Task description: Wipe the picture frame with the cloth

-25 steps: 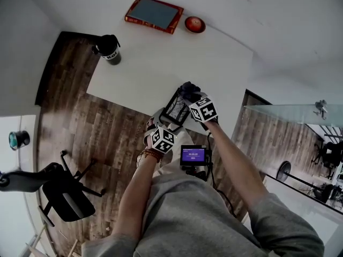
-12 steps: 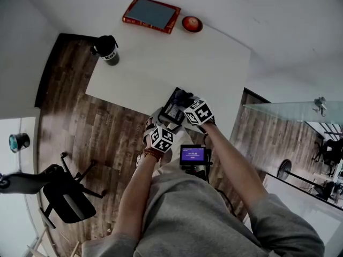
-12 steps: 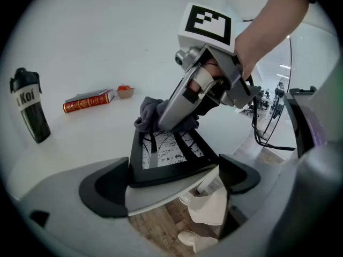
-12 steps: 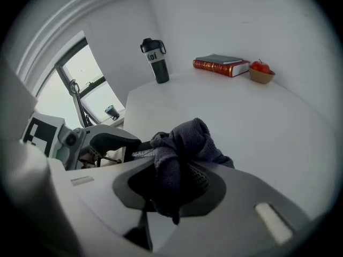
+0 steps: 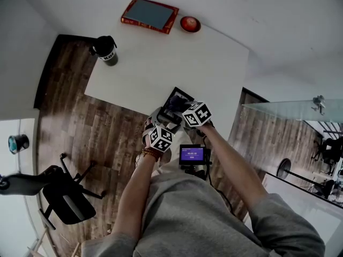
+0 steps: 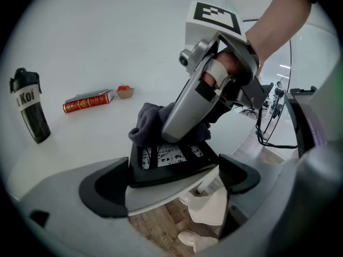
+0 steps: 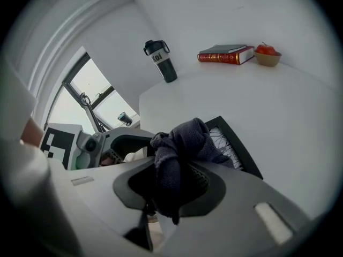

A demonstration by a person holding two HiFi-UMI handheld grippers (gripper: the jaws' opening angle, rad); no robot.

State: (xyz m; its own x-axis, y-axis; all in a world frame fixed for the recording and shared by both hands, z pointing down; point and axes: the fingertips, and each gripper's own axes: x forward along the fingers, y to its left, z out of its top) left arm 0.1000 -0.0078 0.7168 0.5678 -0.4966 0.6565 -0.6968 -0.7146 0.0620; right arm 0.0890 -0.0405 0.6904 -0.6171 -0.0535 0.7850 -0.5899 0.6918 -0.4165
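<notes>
A black picture frame (image 6: 170,158) with a black-and-white print lies tilted over the near edge of the white table (image 5: 161,63). My left gripper (image 6: 171,178) is shut on the frame's near edge. My right gripper (image 7: 174,189) is shut on a dark grey cloth (image 7: 182,143), and the cloth presses on the frame's (image 7: 238,151) face. In the head view both grippers meet at the frame (image 5: 172,101), the left gripper (image 5: 163,121) below it and the right gripper (image 5: 183,107) over it with the cloth (image 5: 178,101). The left gripper view shows the cloth (image 6: 146,126) bunched under the right gripper's fingers (image 6: 185,116).
A black bottle (image 5: 107,48) stands at the table's left corner. A red book (image 5: 149,14) and a small bowl with a red fruit (image 5: 188,23) lie at the far edge. A black office chair (image 5: 59,191) stands on the wood floor to the left. A small screen (image 5: 192,155) hangs at the person's chest.
My right gripper has drawn the cloth down the frame's face toward the person. The left gripper has kept its hold on the frame.
</notes>
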